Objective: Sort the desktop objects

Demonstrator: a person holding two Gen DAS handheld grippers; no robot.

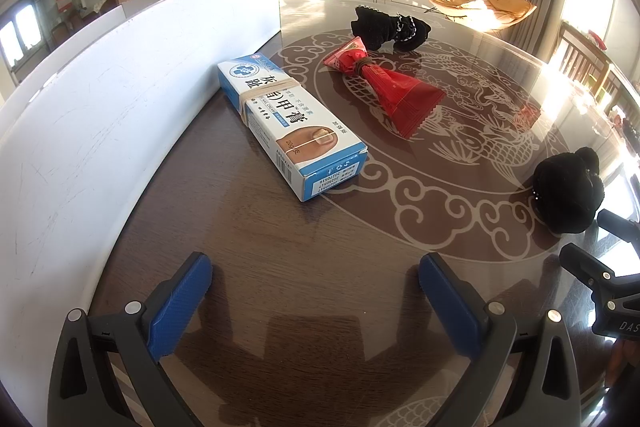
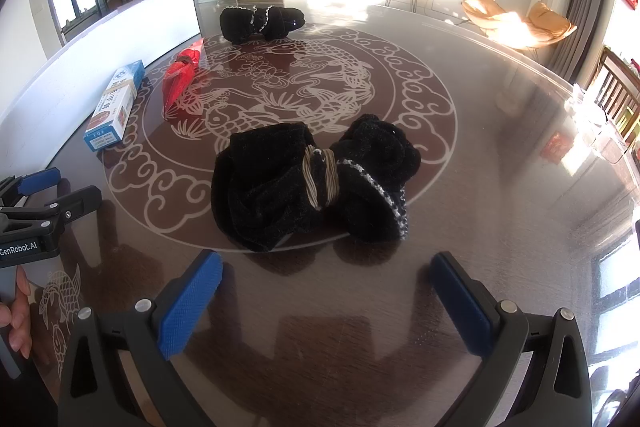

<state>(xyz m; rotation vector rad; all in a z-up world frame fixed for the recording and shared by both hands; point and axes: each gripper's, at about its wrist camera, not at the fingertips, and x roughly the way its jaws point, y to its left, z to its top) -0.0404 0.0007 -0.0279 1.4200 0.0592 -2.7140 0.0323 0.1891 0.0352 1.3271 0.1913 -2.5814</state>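
A blue-and-white cream box (image 1: 290,125) with a rubber band lies in front of my open left gripper (image 1: 316,287); it also shows in the right wrist view (image 2: 116,105). A red packet (image 1: 384,83) tied with a band lies beyond it, also at the left of the right wrist view (image 2: 182,77). A black cloth bundle (image 2: 312,183) bound with a tan band lies just ahead of my open right gripper (image 2: 326,289); it shows at the right of the left wrist view (image 1: 568,193). A second black bundle (image 1: 390,27) lies at the far side (image 2: 262,21). Both grippers are empty.
The objects lie on a dark glass-topped table (image 2: 500,155) with a white fish pattern. A white board (image 1: 100,107) stands along the table's left edge. The left gripper shows at the left of the right wrist view (image 2: 48,203). Chairs stand at the far right.
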